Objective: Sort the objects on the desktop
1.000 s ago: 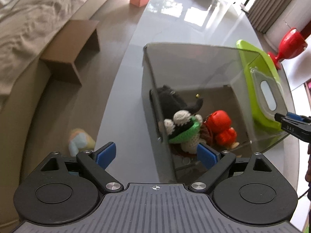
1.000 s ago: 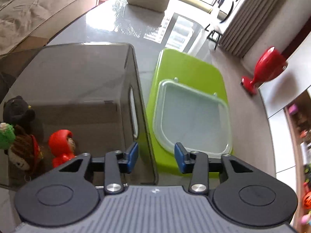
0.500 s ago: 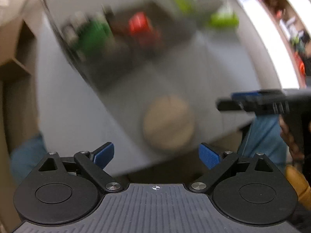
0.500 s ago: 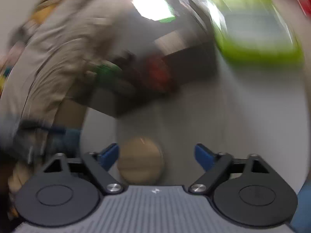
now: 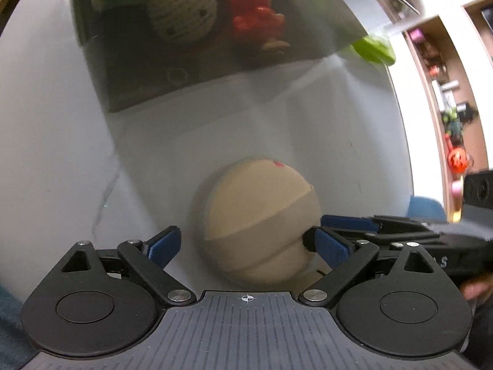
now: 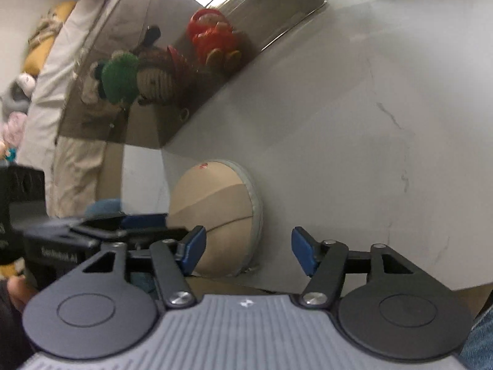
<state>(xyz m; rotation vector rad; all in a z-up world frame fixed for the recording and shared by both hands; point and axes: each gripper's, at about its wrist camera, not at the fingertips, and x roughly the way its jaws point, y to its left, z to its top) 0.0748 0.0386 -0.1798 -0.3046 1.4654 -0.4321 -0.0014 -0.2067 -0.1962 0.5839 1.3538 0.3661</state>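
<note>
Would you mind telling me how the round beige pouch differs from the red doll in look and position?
The round beige pouch is a plain, flat disc; the red doll is a bright, figure-shaped toy. The pouch lies bare on the white table, between the blue fingers of the open left claw; the doll sits inside the smoky clear bin. Both look soft.

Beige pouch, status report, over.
Left gripper open, straddling the beige pouch. Right gripper open, alongside it, nothing held. Pouch flat on the table, outside the smoked bin. Path clear.
</note>
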